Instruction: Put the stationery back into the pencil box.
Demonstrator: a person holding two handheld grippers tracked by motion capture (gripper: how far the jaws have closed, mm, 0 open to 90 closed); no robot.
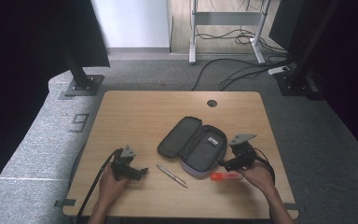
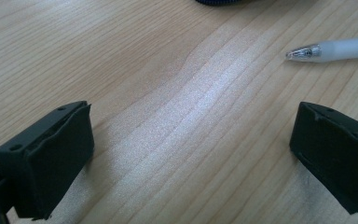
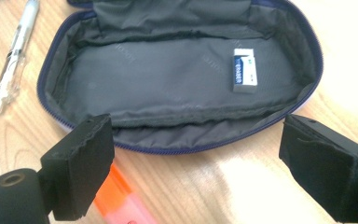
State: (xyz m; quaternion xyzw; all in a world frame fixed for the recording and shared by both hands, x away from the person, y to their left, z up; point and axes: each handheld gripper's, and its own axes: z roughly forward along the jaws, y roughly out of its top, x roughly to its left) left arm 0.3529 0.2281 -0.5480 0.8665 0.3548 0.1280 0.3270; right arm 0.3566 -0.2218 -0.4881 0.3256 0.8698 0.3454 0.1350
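Note:
An open grey pencil case (image 1: 193, 144) lies in the middle of the wooden table, and a small white eraser (image 1: 213, 140) rests inside it. In the right gripper view the eraser (image 3: 244, 69) sits on the lining of the case (image 3: 168, 70). My right gripper (image 1: 224, 163) hovers at the case's near right edge, open, with nothing between its jaws (image 3: 196, 158). An orange highlighter (image 1: 226, 176) lies just in front of it, passing under one jaw (image 3: 121, 200). A clear pen (image 1: 171, 176) lies left of the case. My left gripper (image 1: 140, 171) rests open on the table; the pen's tip (image 2: 303, 52) is beyond it.
The table (image 1: 135, 112) has a round cable hole (image 1: 211, 103) at its far edge. Beyond the table are grey carpet, a black stand base (image 1: 81, 85) at the far left, and cables on the floor (image 1: 242, 70).

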